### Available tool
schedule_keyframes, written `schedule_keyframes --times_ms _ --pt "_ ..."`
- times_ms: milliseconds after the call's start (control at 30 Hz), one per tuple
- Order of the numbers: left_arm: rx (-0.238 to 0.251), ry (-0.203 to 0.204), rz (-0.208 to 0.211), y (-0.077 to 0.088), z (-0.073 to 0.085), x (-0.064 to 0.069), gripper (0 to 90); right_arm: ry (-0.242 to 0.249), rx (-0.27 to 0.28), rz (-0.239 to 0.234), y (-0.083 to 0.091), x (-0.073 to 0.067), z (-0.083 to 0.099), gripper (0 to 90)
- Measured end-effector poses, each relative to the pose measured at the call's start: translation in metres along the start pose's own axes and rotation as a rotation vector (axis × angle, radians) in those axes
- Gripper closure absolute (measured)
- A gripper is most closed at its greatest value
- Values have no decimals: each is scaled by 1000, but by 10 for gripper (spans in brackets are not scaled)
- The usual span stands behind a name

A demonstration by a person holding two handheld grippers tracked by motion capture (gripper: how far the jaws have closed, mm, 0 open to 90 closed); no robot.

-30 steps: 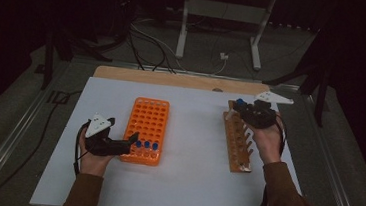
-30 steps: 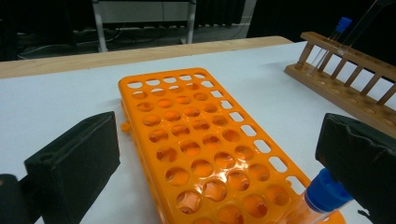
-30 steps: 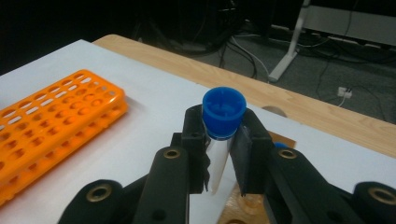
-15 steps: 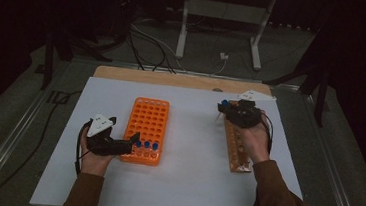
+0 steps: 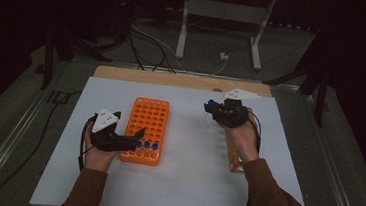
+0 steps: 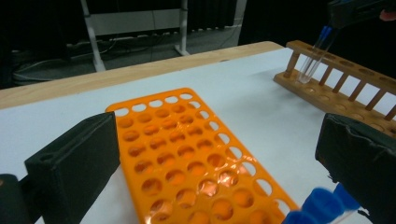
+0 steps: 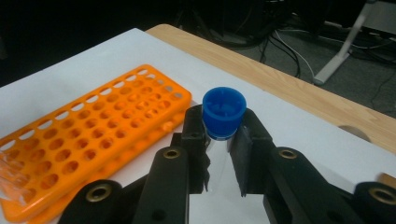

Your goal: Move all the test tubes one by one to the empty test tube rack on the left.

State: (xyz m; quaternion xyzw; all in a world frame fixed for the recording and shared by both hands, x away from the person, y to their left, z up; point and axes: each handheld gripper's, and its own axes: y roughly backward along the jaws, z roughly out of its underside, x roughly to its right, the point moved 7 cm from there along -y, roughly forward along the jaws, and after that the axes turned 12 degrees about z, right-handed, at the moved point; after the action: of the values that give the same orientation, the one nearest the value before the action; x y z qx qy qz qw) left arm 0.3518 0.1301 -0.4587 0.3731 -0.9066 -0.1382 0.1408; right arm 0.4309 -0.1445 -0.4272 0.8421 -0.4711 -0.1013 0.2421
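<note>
**Tube in transit, wooden rack to orange rack**

Since a second ago my right gripper (image 5: 212, 107) has travelled off the wooden rack (image 5: 233, 156) toward table centre; my left hand has hardly shifted. Right jaws are clamped just under the blue cap of a clear tube (image 7: 224, 112), which hangs free above the white table (image 5: 190, 174). Left gripper (image 5: 135, 135) rests at the near end of the orange rack (image 5: 150, 120), jaws wide apart and holding nothing, beside three capped tubes (image 5: 146, 144) already seated. Step: carrying. Next: bring the tube upright over an empty hole, probably the near row, though dim light hides which holes are free, then lower straight.
</note>
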Motion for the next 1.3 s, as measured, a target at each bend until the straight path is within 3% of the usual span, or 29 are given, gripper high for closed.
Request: schedule_keyframes --times_ms 500,1033,1300 --pt "-6 -33 16 -13 -17 4 9 26 -4 -89 -8 -40 -13 765" --pt "-20 -46 61 -33 -28 15 14 70 -3 -173 -17 -90 -32 765" --pt "-32 -53 59 -40 -27 19 92 69 -8 -208 -20 -106 -35 765"
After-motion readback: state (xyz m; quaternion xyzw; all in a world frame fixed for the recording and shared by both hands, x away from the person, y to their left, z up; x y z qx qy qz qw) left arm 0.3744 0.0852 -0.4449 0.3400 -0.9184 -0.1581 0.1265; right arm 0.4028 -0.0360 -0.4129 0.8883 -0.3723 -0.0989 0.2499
